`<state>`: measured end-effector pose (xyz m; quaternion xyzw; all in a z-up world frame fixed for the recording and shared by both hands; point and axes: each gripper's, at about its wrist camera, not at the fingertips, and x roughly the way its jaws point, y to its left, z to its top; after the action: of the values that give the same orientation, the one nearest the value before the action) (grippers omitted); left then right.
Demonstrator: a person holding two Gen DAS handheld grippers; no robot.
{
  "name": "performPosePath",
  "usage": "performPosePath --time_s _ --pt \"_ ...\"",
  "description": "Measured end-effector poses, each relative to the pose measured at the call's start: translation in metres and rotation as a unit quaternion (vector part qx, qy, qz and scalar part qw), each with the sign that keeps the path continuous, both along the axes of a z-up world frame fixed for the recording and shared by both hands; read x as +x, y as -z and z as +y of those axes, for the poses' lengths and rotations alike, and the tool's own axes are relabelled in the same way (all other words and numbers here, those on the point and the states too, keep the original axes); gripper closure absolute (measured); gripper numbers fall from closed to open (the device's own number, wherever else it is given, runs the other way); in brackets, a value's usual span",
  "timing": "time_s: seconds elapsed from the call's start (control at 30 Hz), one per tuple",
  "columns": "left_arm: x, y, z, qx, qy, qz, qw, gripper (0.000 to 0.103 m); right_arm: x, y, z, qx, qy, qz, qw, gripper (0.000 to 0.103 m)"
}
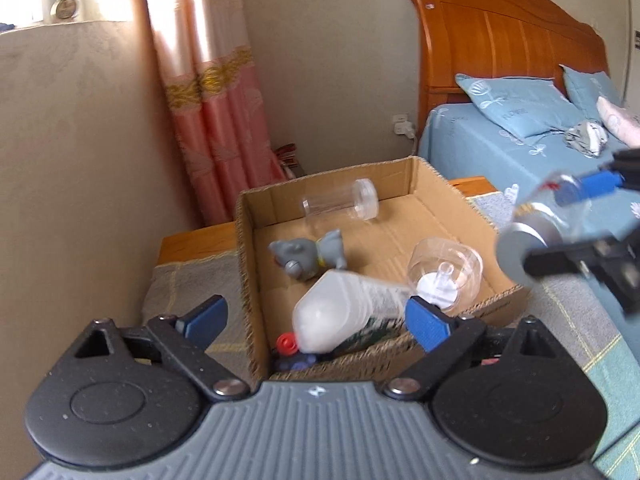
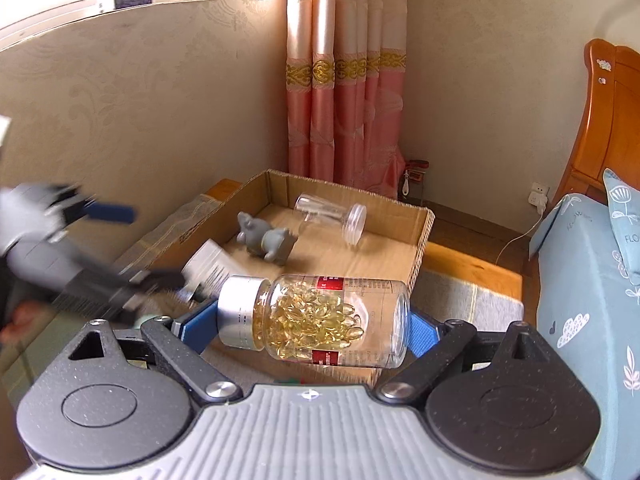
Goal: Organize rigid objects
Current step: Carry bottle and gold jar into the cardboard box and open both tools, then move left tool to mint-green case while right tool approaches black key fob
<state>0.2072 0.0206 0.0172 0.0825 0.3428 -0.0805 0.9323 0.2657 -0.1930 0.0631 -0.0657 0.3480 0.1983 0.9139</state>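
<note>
A cardboard box [image 1: 452, 196] stands ahead on a cloth-covered stand. Inside lie a clear jar [image 1: 340, 201], a grey toy animal [image 1: 308, 258], a white bottle [image 1: 340, 312] and a clear round container [image 1: 446, 276]. My left gripper [image 1: 316, 320] is open over the box's near edge, empty. My right gripper [image 2: 312, 324] is shut on a clear capsule bottle [image 2: 316, 316] with a silver cap, held sideways above the box's near right corner. It shows blurred in the left wrist view [image 1: 540, 232]. The box [image 2: 420, 236], the jar [image 2: 332, 216] and the toy [image 2: 268, 240] show in the right wrist view.
A bed [image 1: 520, 152] with blue sheets and a wooden headboard [image 1: 500, 40] lies to the right. A pink curtain [image 1: 216, 112] hangs behind the box. A wall [image 1: 80, 160] runs along the left. A small red and blue item [image 1: 290, 350] lies at the box's near corner.
</note>
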Motion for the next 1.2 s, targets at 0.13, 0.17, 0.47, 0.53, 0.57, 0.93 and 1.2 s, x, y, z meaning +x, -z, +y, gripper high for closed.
performPosePath --time_s 0.13,0.17,0.47,0.53,0.57,0.93,1.2 --pt "-0.024 -0.002 0.013 -0.008 -0.033 -0.008 0.9994 0.008 0.033 0.0 0.01 -0.003 0.0 0.01 1.0 0.007" --pt "-0.029 -0.002 0.016 -0.011 -0.04 -0.011 0.9991 0.008 0.041 0.001 0.013 -0.003 -0.001 0.014 1.0 0.007" --pt "-0.055 0.007 0.031 -0.013 -0.083 -0.011 0.9964 0.008 0.105 0.009 0.034 -0.004 0.017 0.035 0.999 0.0" --pt "-0.056 0.01 0.032 -0.01 -0.089 -0.006 0.996 0.007 0.11 0.01 0.032 0.009 0.025 0.037 0.999 0.0" --pt "-0.057 0.011 0.033 -0.012 -0.089 -0.005 0.9959 0.008 0.112 0.011 0.032 0.013 0.028 0.039 0.999 0.0" --pt "-0.067 0.018 0.031 -0.019 -0.082 0.006 0.9965 0.007 0.063 0.012 0.022 0.008 0.005 0.028 1.0 0.0" --pt "-0.073 0.023 0.031 -0.019 -0.081 0.016 0.9964 0.007 0.011 0.022 0.005 0.024 -0.024 0.026 0.999 0.0"
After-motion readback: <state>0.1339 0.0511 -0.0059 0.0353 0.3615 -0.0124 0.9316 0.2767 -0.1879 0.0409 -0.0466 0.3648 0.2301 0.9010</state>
